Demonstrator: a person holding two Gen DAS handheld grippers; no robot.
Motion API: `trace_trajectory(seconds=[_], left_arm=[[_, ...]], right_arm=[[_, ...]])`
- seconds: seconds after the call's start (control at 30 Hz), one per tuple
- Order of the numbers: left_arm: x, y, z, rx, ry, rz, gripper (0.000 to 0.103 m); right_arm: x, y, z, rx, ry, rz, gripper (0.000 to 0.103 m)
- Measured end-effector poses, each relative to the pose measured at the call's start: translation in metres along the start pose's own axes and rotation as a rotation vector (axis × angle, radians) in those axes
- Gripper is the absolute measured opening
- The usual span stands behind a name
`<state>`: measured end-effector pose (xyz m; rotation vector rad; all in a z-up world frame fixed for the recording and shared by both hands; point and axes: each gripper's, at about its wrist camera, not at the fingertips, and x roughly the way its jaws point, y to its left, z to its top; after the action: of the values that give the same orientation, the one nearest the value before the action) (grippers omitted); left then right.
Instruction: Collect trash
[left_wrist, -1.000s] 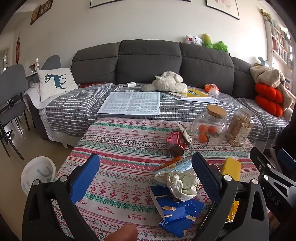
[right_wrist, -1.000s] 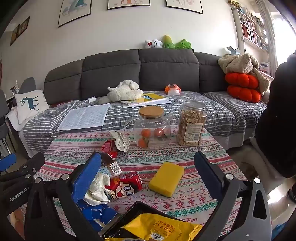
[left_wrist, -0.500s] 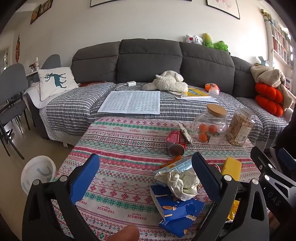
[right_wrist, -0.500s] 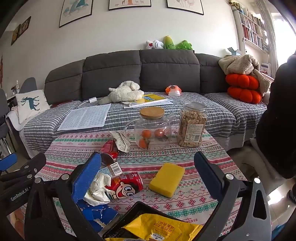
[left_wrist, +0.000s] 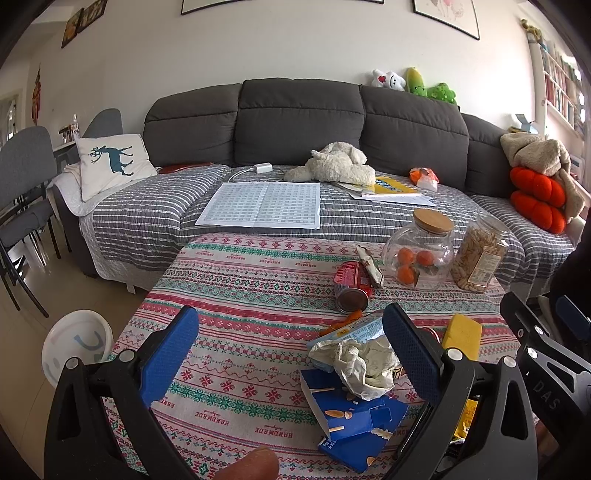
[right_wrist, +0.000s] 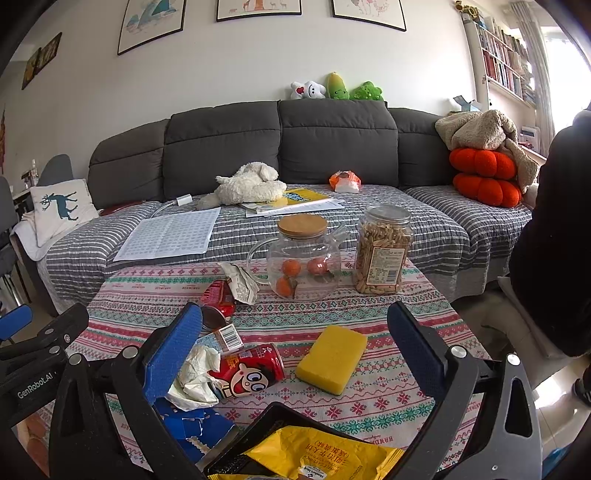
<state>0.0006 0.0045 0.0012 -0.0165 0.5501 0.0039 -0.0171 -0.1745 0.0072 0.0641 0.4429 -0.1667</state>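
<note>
While both jaws stand spread and empty, left gripper (left_wrist: 290, 354) and right gripper (right_wrist: 295, 345) hover over the patterned tablecloth (left_wrist: 240, 280): nearest, torn blue cardboard box (left_wrist: 351, 415), crumpled white tissue (left_wrist: 364, 363); beyond, red cartoon drink can (right_wrist: 249, 371), yellow rectangular sponge (right_wrist: 332, 358).

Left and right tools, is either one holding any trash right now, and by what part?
Nothing is held. The left tool and right tool both stand wide open above the table, touching none of the trash.

The left half of the tablecloth (left_wrist: 229, 295) is left bare, while the right is crowded by cans (left_wrist: 351, 284), crumpled paper (left_wrist: 364, 363), boxes (left_wrist: 351, 417) and jars (left_wrist: 419, 254).
</note>
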Motion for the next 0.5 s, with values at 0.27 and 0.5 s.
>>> trace_trajectory(seconds=[0.27, 0.5], left_arm=[[-0.0005, 0.0, -0.0001, 0.0, 0.0, 0.001, 0.097], [-0.0006, -0.0017, -0.0001, 0.001, 0.001, 0.001, 0.097]], right_arm=[[0.0001, 0.0011, 0.0007, -0.001, 0.001, 0.001, 0.096], [0.0005, 0.0009, 0.0017, 0.0, -0.001, 0.0, 0.096]])
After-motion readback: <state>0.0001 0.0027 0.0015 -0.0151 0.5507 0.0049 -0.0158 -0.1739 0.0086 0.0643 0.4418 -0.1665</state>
